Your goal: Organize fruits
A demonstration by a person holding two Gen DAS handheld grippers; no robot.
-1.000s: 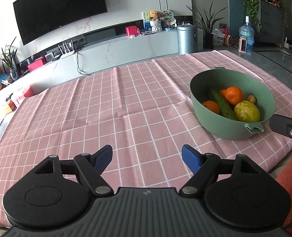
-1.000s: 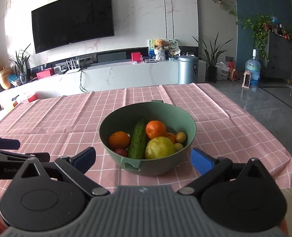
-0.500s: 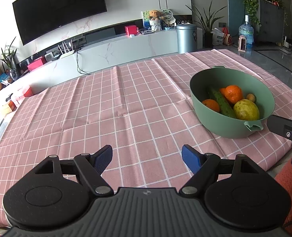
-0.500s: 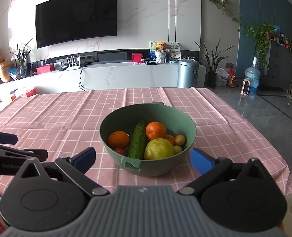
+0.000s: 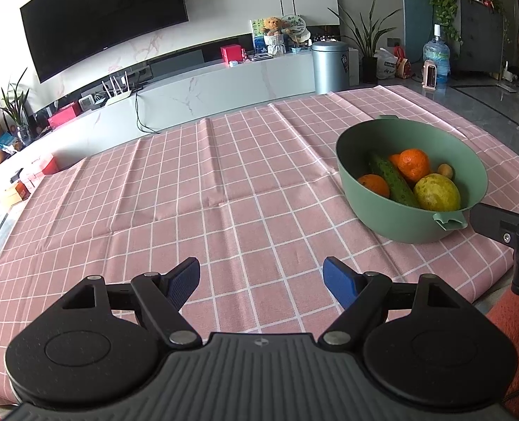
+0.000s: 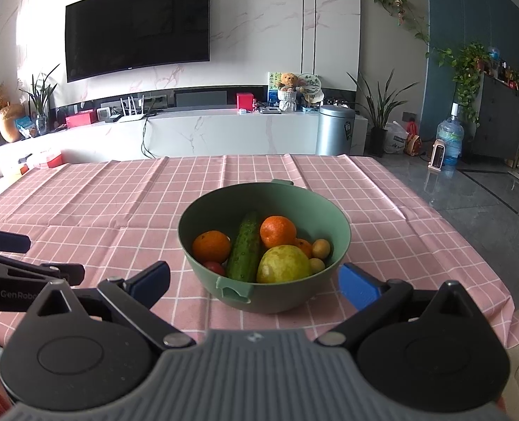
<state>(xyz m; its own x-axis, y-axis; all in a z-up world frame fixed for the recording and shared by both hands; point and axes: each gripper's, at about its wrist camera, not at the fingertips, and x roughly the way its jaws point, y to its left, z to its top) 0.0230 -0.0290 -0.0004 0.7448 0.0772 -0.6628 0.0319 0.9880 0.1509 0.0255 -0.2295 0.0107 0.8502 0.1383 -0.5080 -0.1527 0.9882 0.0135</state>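
Note:
A green bowl (image 6: 340, 245) stands on the pink checked tablecloth (image 6: 119, 210). It holds a cucumber (image 6: 244, 251), two oranges (image 6: 277, 231), a yellow-green pear-like fruit (image 6: 283, 265), small yellow fruits (image 6: 321, 248) and a small red fruit (image 6: 213, 267). My right gripper (image 6: 254, 280) is open and empty, just in front of the bowl. My left gripper (image 5: 261, 277) is open and empty over bare cloth, left of the bowl (image 5: 393, 217). The cucumber (image 5: 393, 179) and oranges (image 5: 414, 165) also show in the left wrist view.
The table's near edge runs just under both grippers. The right gripper's finger (image 5: 501, 224) shows at the right of the left view; the left gripper's finger (image 6: 20, 273) shows at the left of the right view. A TV cabinet (image 6: 224, 133) and bin (image 6: 335, 129) stand beyond the table.
Both grippers have drawn back and lifted slightly; the bowl sits a little farther away in the right view. Both stay open and empty. The bowl and fruit have not moved.

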